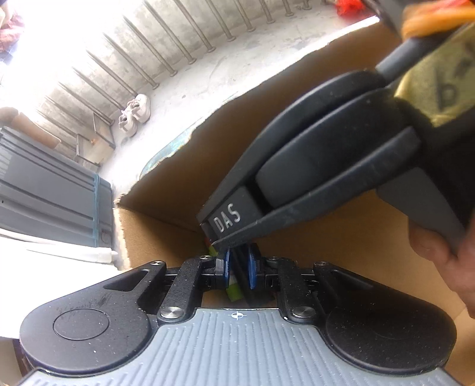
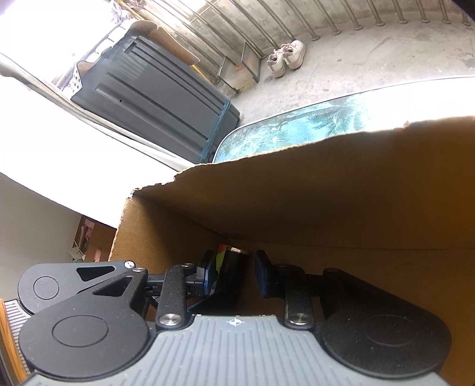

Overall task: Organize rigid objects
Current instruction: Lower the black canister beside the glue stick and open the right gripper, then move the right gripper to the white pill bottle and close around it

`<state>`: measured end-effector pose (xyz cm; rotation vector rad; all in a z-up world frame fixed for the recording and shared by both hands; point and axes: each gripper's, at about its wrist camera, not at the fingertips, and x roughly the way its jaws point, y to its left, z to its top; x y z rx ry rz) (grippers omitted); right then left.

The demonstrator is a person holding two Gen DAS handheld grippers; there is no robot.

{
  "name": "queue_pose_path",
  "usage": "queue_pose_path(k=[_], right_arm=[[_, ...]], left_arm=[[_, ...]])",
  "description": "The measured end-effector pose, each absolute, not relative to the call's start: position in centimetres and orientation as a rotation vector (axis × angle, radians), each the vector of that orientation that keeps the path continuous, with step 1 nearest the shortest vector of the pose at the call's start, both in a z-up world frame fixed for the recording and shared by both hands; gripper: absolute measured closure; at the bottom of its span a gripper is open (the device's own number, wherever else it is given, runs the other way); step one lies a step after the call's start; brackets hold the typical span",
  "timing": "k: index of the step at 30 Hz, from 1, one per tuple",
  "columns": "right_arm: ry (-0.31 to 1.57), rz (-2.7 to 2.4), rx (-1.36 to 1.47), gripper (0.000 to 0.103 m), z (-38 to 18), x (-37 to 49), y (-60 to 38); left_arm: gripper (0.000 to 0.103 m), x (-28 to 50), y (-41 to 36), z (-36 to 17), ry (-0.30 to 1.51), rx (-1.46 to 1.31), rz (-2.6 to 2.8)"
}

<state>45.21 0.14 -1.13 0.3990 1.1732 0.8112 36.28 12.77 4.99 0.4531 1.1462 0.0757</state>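
Both grippers reach down into a brown cardboard box. In the left wrist view my left gripper is shut, its blue pads pressing on a thin black object seen edge-on. A green item lies under it. The right gripper's body, held by a hand, slants down from the upper right and ends just beyond those pads. In the right wrist view my right gripper straddles the black object. Its left pad lies against the object and a narrow gap shows at the right pad. A colourful item sits in the box corner.
The box wall has a torn top edge. The box stands on a blue-patterned table top. Beyond it are a grey ribbed case, a pair of pale shoes and a metal railing on a concrete floor.
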Motion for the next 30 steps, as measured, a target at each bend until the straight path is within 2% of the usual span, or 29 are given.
queue_pose_path(k=[5, 10, 13, 15, 17, 20, 24, 28, 30], right_arm=[[1.155, 0.813, 0.435, 0.072, 0.2, 44.7, -1.4], [1.090, 0.807, 0.400, 0.072, 4.1, 42.7, -4.0], [1.035, 0.818, 0.376, 0.072, 7.5, 40.2, -6.3], [0.997, 0.821, 0.366, 0.072, 9.5, 38.9, -7.2], [0.960, 0.826, 0.348, 0.071, 11.7, 37.5, -7.5], [0.913, 0.826, 0.320, 0.071, 14.4, 34.7, -9.1], [0.838, 0.841, 0.325, 0.070, 16.9, 29.0, -13.2], [0.768, 0.807, 0.264, 0.070, 17.5, 23.8, -16.9], [0.713, 0.779, 0.212, 0.070, 17.0, 20.8, -18.0]], left_arm=[[0.085, 31.8, 13.5, 10.5, 1.025, 0.372, 0.066], [0.085, 24.3, 14.1, 15.2, 0.949, 0.089, -0.009], [0.080, 18.6, 11.1, 16.8, 0.856, 0.160, -0.008], [0.076, 14.8, 5.6, 17.5, 0.790, 0.197, -0.008], [0.072, 13.0, 3.5, 15.4, 0.777, 0.163, -0.031], [0.069, 11.3, 4.9, 13.4, 0.774, 0.059, -0.088], [0.068, 6.8, 3.0, 12.7, 0.729, 0.058, -0.121], [0.060, 4.1, 1.8, 10.6, 0.650, 0.021, -0.143], [0.060, 2.7, 1.6, 9.7, 0.622, -0.019, -0.157]])
